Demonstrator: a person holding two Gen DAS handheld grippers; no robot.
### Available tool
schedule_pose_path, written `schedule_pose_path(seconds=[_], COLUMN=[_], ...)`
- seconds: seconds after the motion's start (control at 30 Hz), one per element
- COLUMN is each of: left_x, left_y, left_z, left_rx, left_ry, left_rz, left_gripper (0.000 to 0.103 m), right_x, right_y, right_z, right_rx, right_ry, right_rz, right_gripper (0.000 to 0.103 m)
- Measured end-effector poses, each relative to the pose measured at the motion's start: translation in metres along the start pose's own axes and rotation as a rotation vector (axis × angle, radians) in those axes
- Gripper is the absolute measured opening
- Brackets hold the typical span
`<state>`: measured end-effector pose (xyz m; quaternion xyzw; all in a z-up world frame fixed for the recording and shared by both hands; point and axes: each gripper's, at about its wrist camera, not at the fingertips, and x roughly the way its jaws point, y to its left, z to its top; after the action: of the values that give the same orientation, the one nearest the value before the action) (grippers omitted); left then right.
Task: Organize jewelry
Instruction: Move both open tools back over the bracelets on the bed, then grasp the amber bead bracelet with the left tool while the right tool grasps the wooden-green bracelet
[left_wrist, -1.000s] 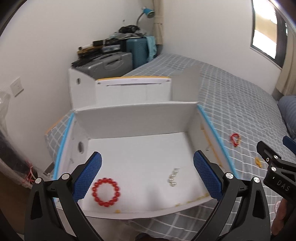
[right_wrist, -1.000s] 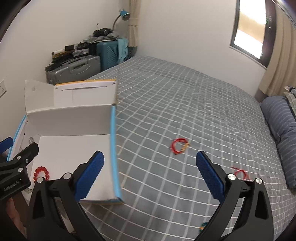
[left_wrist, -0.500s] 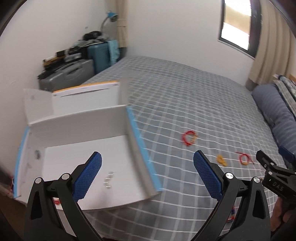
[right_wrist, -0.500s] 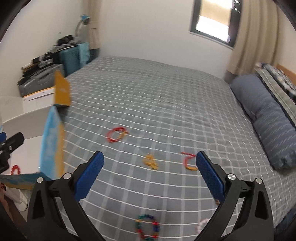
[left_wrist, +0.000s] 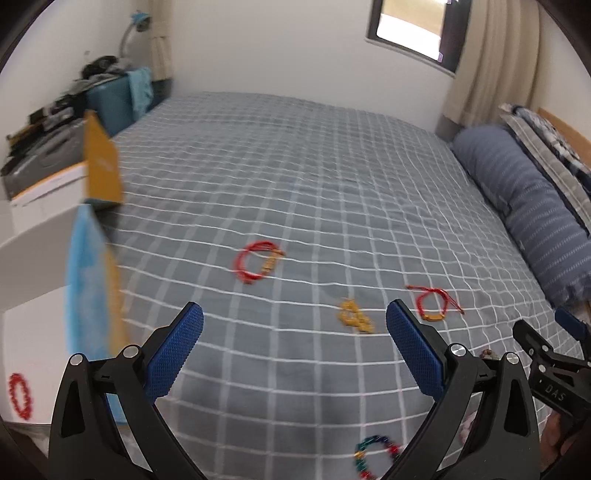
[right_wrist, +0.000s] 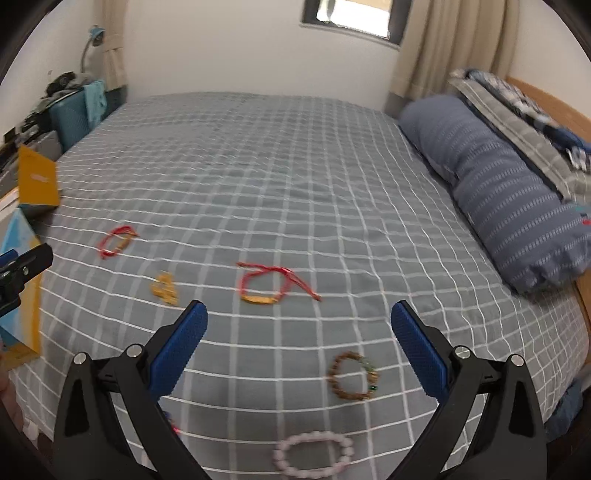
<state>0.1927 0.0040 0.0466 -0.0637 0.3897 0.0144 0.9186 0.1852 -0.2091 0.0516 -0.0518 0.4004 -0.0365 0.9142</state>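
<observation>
Grey checked bedspread (right_wrist: 295, 184) now fills both views; both cameras have swung right, off the white box (left_wrist: 33, 295), which sits at far left with a red bead bracelet (left_wrist: 19, 396) already inside. Next pick is likely under way. Left gripper (left_wrist: 294, 354) and right gripper (right_wrist: 299, 347): jaws wide apart, empty. Loose on the bed: red cord bracelet (right_wrist: 273, 282), brown bead bracelet (right_wrist: 352, 376), pink bead bracelet (right_wrist: 314, 456), small gold piece (right_wrist: 165, 288). Nothing blocks them.

A home bedroom: checked bed (right_wrist: 295, 166), striped pillow (right_wrist: 517, 206), curtains (right_wrist: 443, 48) (suitcases (left_wrist: 110, 103) stacked in the corner).
</observation>
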Motion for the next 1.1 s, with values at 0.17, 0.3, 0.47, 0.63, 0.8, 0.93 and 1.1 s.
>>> schedule_pose_path(seconds=[0.17, 0.3, 0.47, 0.63, 0.8, 0.93, 1.1], left_x=[0.047, 0.083, 0.119, 0.145, 0.161, 0.166, 0.166], left_y=[-0.032, -0.045, -0.055, -0.058, -0.062, -0.064, -0.065], left_z=[-0.004, -0.009, -0.015, -0.019, -0.023, -0.026, -0.03], left_rx=[0.036, 0.047, 0.072, 0.062, 0.079, 0.096, 0.103], left_ry=[0.044, 0.085, 0.122, 0.152, 0.177, 0.185, 0.191], left_rz=[-0.018, -0.012, -0.006, 0.0, 0.0, 0.009, 0.005], left_gripper=[0.098, 0.097, 0.097, 0.097, 0.097, 0.094, 0.083], right_x=[0.029, 0.051, 0.078, 0.098, 0.112, 0.117, 0.121], right_y=[-0.03, -0.047, -0.071, -0.087, -0.095, -0.098, -0.099], right_z=[-0.016, -0.03, -0.048, -0.064, -0.075, -0.082, -0.09], right_rx=[0.03, 0.048, 0.087, 0.116, 0.134, 0.137, 0.144], right_ry=[0.049, 0.083, 0.132, 0.169, 0.203, 0.216, 0.24], right_rz=[-0.025, -0.045, -0.063, -0.074, -0.068, -0.065, -0.025], right_gripper=[0.096, 0.096, 0.096, 0.096, 0.091, 0.08, 0.066])
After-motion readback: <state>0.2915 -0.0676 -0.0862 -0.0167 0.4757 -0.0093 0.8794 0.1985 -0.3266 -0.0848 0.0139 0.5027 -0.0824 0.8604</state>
